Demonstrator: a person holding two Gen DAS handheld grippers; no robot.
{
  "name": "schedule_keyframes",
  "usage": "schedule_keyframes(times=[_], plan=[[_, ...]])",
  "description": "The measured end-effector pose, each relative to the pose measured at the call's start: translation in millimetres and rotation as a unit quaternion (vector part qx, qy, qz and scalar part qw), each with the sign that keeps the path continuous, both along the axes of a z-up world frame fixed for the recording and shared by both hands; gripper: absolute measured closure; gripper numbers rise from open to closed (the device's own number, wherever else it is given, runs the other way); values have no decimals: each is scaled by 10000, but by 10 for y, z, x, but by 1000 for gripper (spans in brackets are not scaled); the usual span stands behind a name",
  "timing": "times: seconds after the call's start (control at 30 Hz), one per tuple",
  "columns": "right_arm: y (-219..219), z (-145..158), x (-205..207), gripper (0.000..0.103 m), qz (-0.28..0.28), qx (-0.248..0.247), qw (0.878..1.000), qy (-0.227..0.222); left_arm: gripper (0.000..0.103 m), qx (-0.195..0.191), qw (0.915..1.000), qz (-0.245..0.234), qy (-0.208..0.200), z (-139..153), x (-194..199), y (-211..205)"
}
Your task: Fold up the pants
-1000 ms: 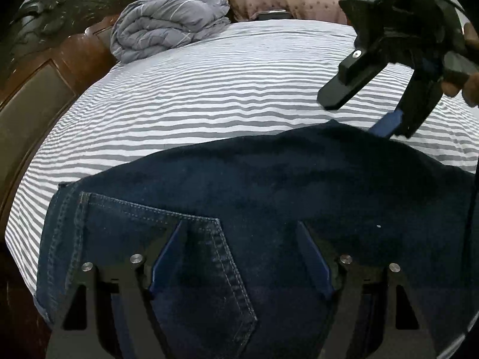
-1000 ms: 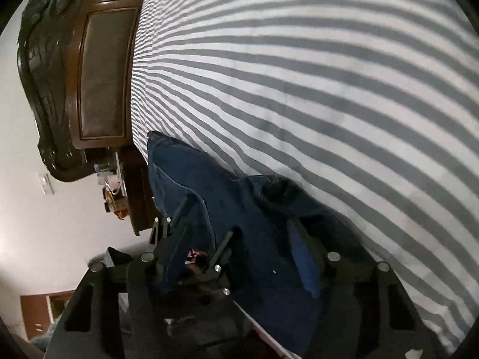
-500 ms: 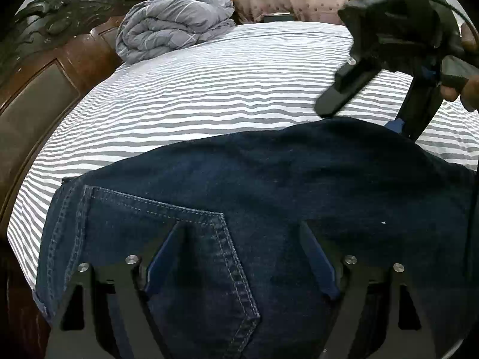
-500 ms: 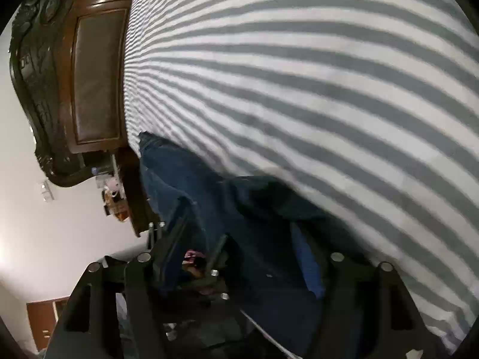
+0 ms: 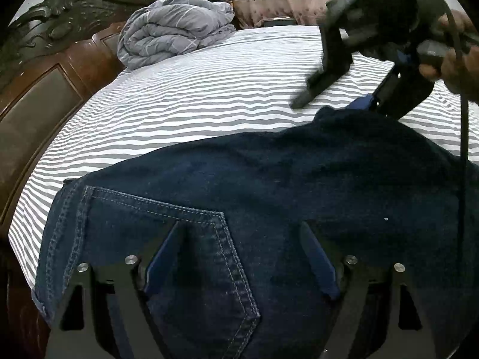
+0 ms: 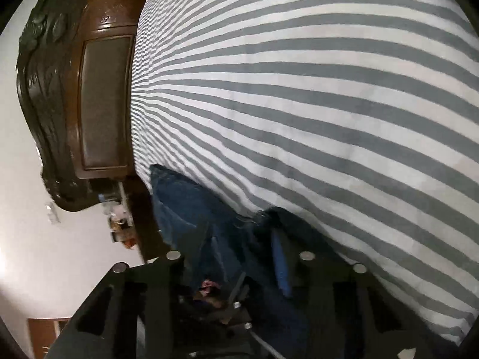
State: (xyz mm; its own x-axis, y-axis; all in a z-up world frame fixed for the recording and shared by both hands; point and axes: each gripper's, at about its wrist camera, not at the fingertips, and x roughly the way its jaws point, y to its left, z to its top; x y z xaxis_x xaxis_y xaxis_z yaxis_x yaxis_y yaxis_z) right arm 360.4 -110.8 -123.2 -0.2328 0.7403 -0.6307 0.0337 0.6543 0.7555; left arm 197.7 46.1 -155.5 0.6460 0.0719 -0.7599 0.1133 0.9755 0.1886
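Dark blue denim pants (image 5: 254,197) lie on the striped bed, back pocket (image 5: 191,254) facing up and nearest me. My left gripper (image 5: 239,239) is open, its fingers resting low over the pocket area. My right gripper (image 5: 332,101) is at the pants' far right edge, held by a hand; its jaws are apart, one finger raised above the sheet, the blue pad of the other at the raised denim edge. In the right wrist view the pants (image 6: 191,206) bunch between that gripper's (image 6: 239,239) open fingers.
The grey-and-white striped sheet (image 5: 209,89) covers the bed. A rolled grey duvet (image 5: 170,39) sits at the far left corner. A carved wooden headboard (image 5: 39,89) runs along the left side. A curtain hangs behind the bed.
The right gripper has tilted and shifted slightly at the pants' far edge, lifting the denim into a small peak. The left gripper has stayed over the pocket.
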Motion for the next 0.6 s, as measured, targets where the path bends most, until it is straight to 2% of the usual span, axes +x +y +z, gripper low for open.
schedule_keyframes(times=[0.03,0.13,0.2,0.33,0.43,0.6], plan=[[-19,-74,-6,88,-42,-160,9998,58,21,26,10000,5,-18,-1,-8,-10],[-218,-303,-2,90,-573,92,9963,639,20,40,10000,12,-35,-3,-7,-14],[-218,-264,-30,90,-572,71,9972,474,18,8,10000,62,-8,5,11,2],[-161,14,-67,90,-511,-30,9987,-70,16,-69,9999,95,-37,26,7,23],[-237,-28,-67,90,-761,155,9970,-1,13,-42,9999,124,-57,6,4,31],[-343,-440,20,91,-1307,427,9879,723,13,-16,9999,99,-37,-11,24,34]])
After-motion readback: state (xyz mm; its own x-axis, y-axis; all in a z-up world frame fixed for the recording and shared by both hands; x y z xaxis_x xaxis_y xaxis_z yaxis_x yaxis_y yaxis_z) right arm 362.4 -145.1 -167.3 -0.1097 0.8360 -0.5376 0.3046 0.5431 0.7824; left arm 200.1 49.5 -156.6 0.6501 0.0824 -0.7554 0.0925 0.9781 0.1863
